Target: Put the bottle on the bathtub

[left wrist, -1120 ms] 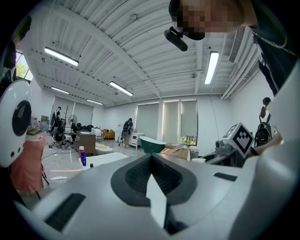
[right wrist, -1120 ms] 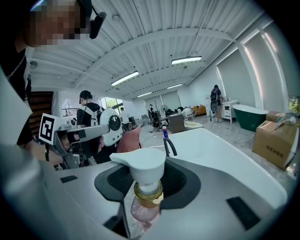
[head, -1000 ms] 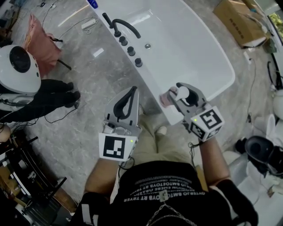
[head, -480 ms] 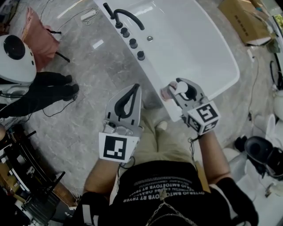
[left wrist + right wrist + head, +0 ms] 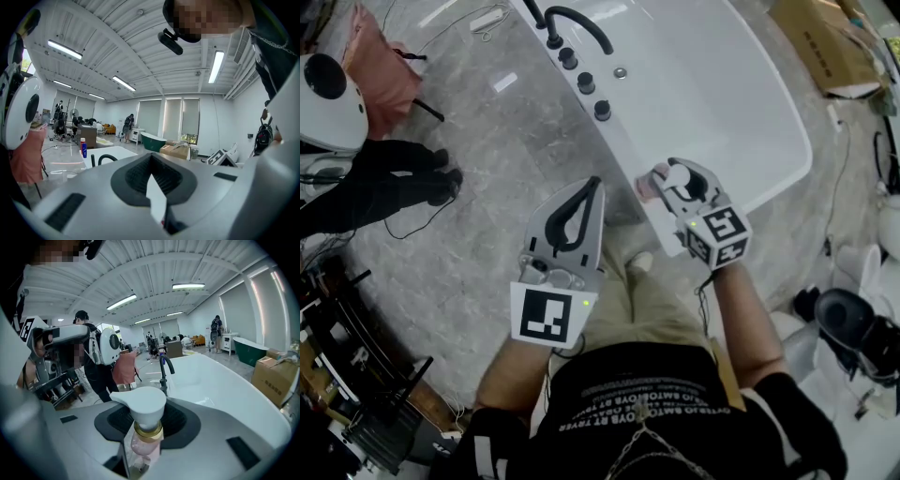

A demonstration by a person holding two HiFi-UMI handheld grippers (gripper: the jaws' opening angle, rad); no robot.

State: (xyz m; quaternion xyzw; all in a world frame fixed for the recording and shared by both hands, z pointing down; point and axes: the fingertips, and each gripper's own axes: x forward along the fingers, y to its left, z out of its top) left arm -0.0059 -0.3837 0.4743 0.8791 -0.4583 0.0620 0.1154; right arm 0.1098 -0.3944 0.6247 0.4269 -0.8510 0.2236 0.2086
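My right gripper (image 5: 668, 182) is shut on a pink pump bottle (image 5: 648, 186) with a white pump head (image 5: 681, 175) and a gold collar. It hangs over the near corner of the white bathtub (image 5: 769, 178), just above the rim. In the right gripper view the bottle (image 5: 144, 440) stands upright between the jaws, its pump head (image 5: 143, 408) on top and the tub stretching away behind it. My left gripper (image 5: 592, 185) is shut on nothing and hovers over the marble floor left of the tub corner. Its closed jaws (image 5: 152, 164) point along the room.
A black faucet (image 5: 575, 22) and round black knobs (image 5: 586, 84) line the tub's left rim. A blue bottle (image 5: 83, 148) stands at its far end. A cardboard box (image 5: 823, 47) lies beyond the tub. A person in black (image 5: 384, 192) and a pink cloth (image 5: 370, 58) are at the left, with cables on the floor.
My right gripper has sunk with the bottle toward the tub's near rim. The left gripper has hardly moved.
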